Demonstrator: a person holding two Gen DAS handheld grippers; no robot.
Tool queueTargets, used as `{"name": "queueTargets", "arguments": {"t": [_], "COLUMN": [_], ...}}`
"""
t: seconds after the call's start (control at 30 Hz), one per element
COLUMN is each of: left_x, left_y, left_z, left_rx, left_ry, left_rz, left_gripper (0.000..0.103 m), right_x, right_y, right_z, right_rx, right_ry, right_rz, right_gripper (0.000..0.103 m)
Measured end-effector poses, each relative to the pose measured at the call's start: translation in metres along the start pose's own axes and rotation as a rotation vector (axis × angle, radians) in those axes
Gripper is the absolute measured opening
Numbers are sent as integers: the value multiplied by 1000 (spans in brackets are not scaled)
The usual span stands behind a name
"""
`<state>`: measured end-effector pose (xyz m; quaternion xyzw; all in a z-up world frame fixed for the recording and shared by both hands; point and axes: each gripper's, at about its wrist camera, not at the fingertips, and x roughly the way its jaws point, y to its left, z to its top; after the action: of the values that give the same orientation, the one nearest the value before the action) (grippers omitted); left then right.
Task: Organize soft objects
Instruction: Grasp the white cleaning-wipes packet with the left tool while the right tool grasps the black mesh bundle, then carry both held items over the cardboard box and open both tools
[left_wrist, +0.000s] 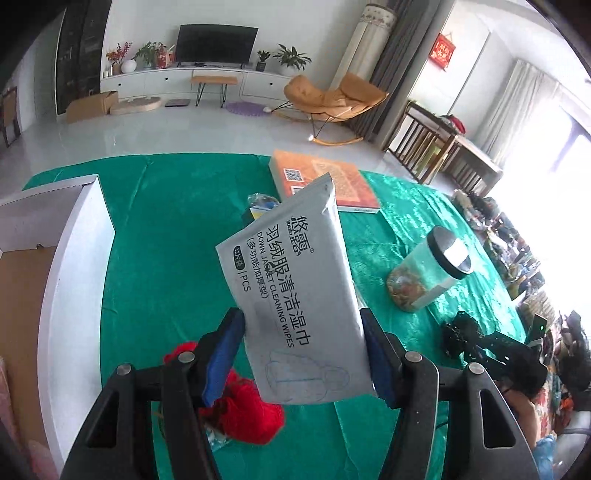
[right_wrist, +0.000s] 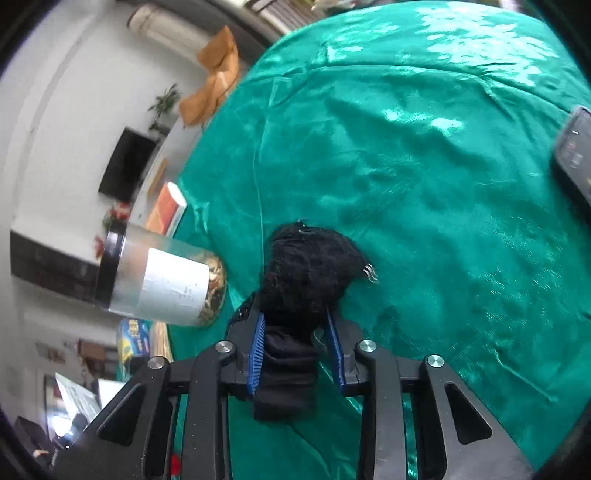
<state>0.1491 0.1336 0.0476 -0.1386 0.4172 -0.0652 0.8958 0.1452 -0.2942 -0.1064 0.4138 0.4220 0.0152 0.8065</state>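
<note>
Grey wipes pack hides yarn; right tongs grip black fabric.

Jar right of wipes pack, book behind

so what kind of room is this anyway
Most likely a home living room. Beyond the green-covered table, the left wrist view shows a television on a low white cabinet with potted plants, and an orange rocking lounge chair on a pale tiled floor.
</note>
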Motion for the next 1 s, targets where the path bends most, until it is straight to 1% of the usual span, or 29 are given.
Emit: {"name": "queueTargets", "arguments": {"t": [0.03, 0.13, 0.23, 0.27, 0.33, 0.43, 0.57, 0.63, 0.67, 0.73, 0.8, 0.83, 0.9, 0.93, 0.97, 1.0], "left_x": [-6, -22, -45, -52, -73, -102, -152, -173, -185, -204, -222, -228, -236, -237, -238, -237], "left_y": [1, 8, 20, 23, 34, 52, 94, 118, 134, 162, 189, 200, 219, 225, 231, 234], "left_z": [-2, -11, -19, -21, -25, -34, -52, -62, -69, -81, -94, -101, -116, -122, -128, -131], "left_rx": [4, 6, -7, -10, -14, -18, -62, -87, -105, -136, -172, -179, -181, -182, -184, -189], "left_ry": [-9, -24, -34, -38, -52, -66, -92, -106, -112, -118, -119, -116, -102, -101, -95, -96], "left_rz": [-6, -17, -31, -32, -29, -3, 53, 93, 120, 172, 237, 262, 345, 381, 413, 430], "left_gripper": [62, 62, 62, 62, 62, 62, 62, 62, 62, 62, 62, 62, 64, 72, 92, 99], "right_x": [-3, -31, -58, -71, -88, -103, -122, -127, -128, -128, -122, -117, -108, -102, -93, -84], "right_y": [0, 2, 8, 15, 33, 68, 137, 177, 201, 235, 273, 292, 316, 326, 335, 340], "right_z": [1, -4, -11, -16, -23, -42, -87, -117, -139, -175, -217, -240, -280, -297, -316, -330], "right_rx": [-13, -91, -159, -199, -274, -390, -547, -622, -668, -727, -785, -813, -868, -898, -932, -956], "right_ry": [-1, -78, -138, -161, -178, -165, -99, -47, -7, 61, 161, 218, 295, 323, 358, 398], "right_rz": [0, 14, 32, 36, 54, 111, 249, 337, 393, 476, 563, 601, 643, 651, 648, 642], "right_gripper": [31, 31, 31, 31, 31, 31, 31, 31, 31, 31, 31, 31, 32, 39, 52, 62]}}
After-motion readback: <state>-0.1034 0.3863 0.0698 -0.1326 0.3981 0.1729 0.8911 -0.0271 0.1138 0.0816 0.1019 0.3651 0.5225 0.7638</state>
